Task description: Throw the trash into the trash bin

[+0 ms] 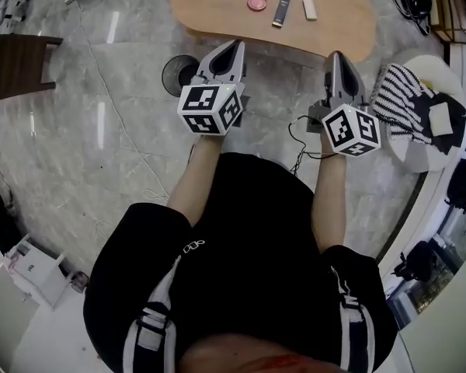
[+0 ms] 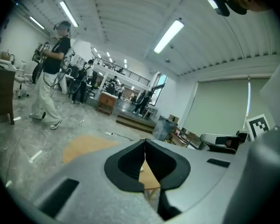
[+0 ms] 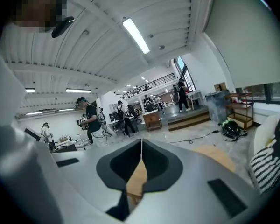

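Observation:
On the light wooden table (image 1: 342,22) at the top of the head view lie a pink round lid (image 1: 256,2), a dark flat bar (image 1: 282,9) and a small white piece (image 1: 309,8). A dark round bin-like thing (image 1: 179,74) stands on the floor by the table's near left edge. My left gripper (image 1: 235,47) is shut and empty, its tips just short of the table edge and next to that round thing. My right gripper (image 1: 335,55) is also shut and empty, near the table's right part. In both gripper views the jaw tips meet, left gripper (image 2: 145,141) and right gripper (image 3: 141,141).
A white round seat (image 1: 439,72) with a striped cloth (image 1: 404,99) is at the right. A dark wooden stool (image 1: 19,61) stands at the left. A black cable (image 1: 299,142) runs over the grey marble floor. People stand far off in the hall (image 2: 51,73).

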`<control>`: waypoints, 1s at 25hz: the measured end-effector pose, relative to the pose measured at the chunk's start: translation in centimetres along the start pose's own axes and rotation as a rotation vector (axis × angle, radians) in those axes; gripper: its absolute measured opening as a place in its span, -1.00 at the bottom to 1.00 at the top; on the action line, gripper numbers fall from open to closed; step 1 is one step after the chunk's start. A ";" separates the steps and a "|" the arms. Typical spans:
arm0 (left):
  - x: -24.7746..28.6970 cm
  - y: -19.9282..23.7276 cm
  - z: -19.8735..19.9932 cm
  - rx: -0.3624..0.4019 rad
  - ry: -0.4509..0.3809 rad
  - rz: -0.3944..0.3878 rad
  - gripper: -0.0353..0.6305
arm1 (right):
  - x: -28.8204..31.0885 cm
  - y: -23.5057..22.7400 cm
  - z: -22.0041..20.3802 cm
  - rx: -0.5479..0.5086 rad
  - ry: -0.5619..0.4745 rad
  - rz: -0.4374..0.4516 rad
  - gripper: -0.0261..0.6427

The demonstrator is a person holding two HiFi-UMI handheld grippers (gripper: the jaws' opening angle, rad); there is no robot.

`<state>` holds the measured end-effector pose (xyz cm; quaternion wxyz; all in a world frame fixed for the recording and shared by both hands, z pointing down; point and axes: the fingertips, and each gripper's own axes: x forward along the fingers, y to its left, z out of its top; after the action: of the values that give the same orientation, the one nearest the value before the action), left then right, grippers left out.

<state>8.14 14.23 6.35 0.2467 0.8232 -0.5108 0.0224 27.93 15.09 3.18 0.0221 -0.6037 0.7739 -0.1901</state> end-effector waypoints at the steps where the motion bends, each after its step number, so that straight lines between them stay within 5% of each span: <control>1: 1.4 1.5 0.4 -0.011 0.013 0.010 -0.87 | 2.3 0.3 0.0 -0.004 0.015 0.010 -0.89; 8: 8.7 10.9 4.3 -0.026 0.052 0.062 -0.87 | 16.2 1.7 1.1 -0.033 0.059 0.039 -0.89; 13: 11.8 14.4 4.2 -0.048 0.092 0.087 -0.87 | 20.9 1.0 -0.5 -0.052 0.122 0.031 -0.89; 25: 19.3 20.6 -7.6 -0.159 0.177 0.206 -0.87 | 29.3 -1.8 -16.9 -0.152 0.456 0.222 -0.88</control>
<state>1.46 -5.91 26.47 0.3518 0.7391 -0.5688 0.0796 17.19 -8.39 25.13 -0.1776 -0.4565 0.8324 -0.2591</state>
